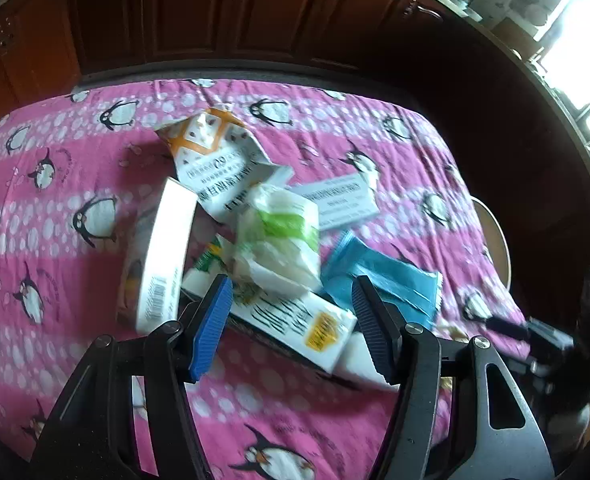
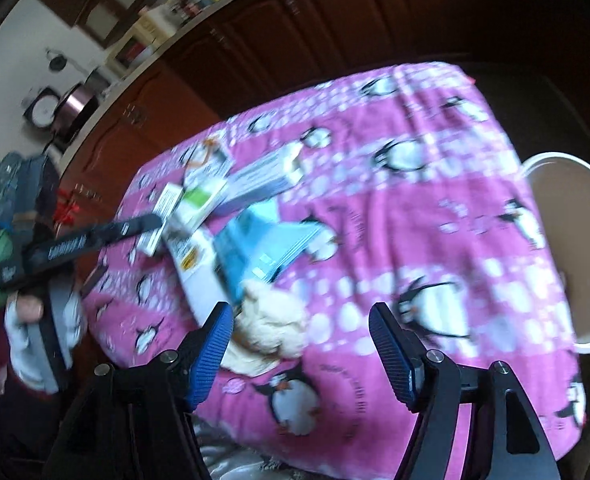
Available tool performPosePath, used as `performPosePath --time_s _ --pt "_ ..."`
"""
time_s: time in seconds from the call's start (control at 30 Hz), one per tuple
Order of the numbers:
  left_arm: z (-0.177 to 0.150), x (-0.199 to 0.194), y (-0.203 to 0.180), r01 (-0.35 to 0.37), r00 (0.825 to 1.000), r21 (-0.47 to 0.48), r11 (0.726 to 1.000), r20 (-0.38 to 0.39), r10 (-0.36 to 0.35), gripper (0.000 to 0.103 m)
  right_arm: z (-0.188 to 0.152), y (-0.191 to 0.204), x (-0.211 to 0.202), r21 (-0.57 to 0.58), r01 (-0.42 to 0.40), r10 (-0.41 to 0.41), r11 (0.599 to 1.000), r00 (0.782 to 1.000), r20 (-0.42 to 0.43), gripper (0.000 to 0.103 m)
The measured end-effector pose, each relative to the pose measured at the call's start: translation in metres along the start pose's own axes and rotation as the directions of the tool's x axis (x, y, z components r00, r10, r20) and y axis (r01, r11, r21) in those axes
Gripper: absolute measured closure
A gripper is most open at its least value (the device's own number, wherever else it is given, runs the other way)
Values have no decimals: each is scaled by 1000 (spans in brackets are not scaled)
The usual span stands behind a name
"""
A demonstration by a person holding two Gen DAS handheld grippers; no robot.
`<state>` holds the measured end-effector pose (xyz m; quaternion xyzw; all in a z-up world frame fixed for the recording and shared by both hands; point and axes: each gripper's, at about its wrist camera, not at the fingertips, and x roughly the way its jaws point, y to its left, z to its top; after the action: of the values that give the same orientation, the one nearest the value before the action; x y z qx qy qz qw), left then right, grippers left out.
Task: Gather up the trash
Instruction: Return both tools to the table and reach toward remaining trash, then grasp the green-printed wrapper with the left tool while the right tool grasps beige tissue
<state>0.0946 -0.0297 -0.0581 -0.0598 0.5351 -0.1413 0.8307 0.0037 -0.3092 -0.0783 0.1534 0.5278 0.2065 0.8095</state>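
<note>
A heap of trash lies on the pink penguin cloth: a white box on edge, a torn orange-and-white carton, a white-green tissue pack, a blue packet, a white box with a yellow label and a flat grey-white box. My left gripper is open and empty, just in front of the tissue pack. My right gripper is open and empty above the cloth, with a crumpled cream tissue by its left finger. The blue packet lies beyond it.
A white bucket stands past the table's right edge; its rim also shows in the left wrist view. Dark wooden cabinets run behind the table. The left gripper and hand reach in at the left of the right wrist view.
</note>
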Motion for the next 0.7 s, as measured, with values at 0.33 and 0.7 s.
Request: performPosePath --time_s 0.33,0.7 --pt "20 41 -8 -89 996 39 995 -19 90 44 -3 -1 36 38 -37 39 999 998 -50 40" --pt "18 29 -19 -67 998 120 990 2 67 76 -4 -4 8 -4 -76 76 997 997 15 77"
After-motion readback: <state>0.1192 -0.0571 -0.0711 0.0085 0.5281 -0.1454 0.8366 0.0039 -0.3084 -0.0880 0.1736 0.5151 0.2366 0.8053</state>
